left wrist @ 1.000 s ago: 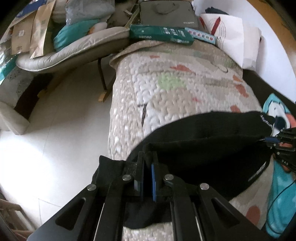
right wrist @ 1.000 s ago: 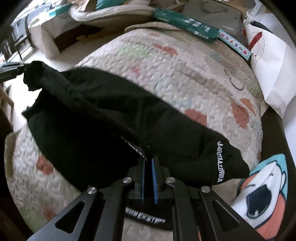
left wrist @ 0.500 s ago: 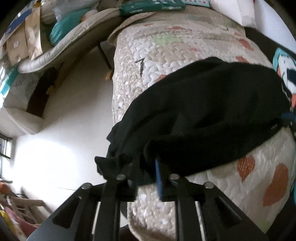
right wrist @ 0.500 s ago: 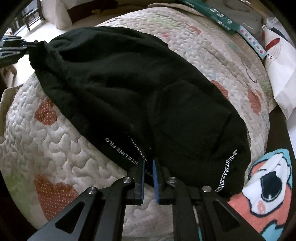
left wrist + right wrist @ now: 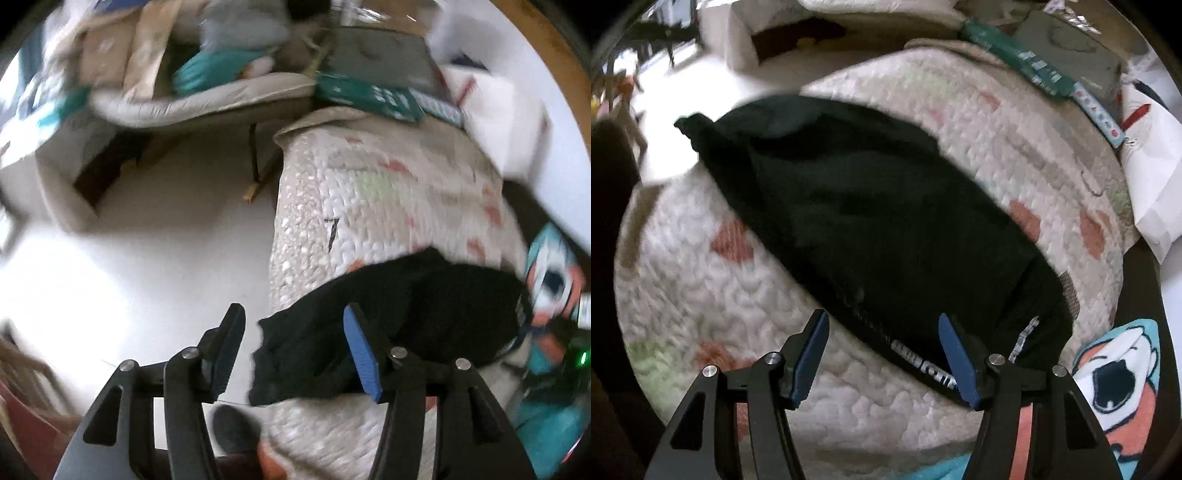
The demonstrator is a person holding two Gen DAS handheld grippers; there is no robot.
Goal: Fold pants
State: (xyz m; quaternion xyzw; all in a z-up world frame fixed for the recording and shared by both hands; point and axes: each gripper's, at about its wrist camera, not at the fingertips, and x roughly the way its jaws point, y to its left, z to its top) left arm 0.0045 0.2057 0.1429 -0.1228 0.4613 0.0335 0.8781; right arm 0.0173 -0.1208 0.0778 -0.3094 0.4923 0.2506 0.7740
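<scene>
Released since a second ago: both clamps on the black pants point(image 5: 871, 221) gone, cloth now lying loose on the quilted cover point(image 5: 960, 110).

Left gripper point(image 5: 293, 354) with jaws opening, blue pads wide apart, nothing pinched; pants corner seen in the gap between the pads but lower down, lying on the cover, untouched. Bulk of the pants point(image 5: 424, 314) stretching from the gap toward 3 o'clock in the left view, ending near the cartoon-print cloth point(image 5: 550, 291).

Right gripper point(image 5: 882, 356) likewise opening, pads clear of the fabric. Hem with white lettering lying just beyond and between the pads, toward the 5 o'clock side of the right view.

Long axis in the right view running from a bunched tip at 10 o'clock down to the lettered end at 5 o'clock. Folded into a thick, elongated pad, flat on the cover.

Green box point(image 5: 1015, 55) at 1 o'clock, well apart from the pants. White floor point(image 5: 166, 240) off the cover's edge at 9 o'clock in the left view. Both views blurred.
</scene>
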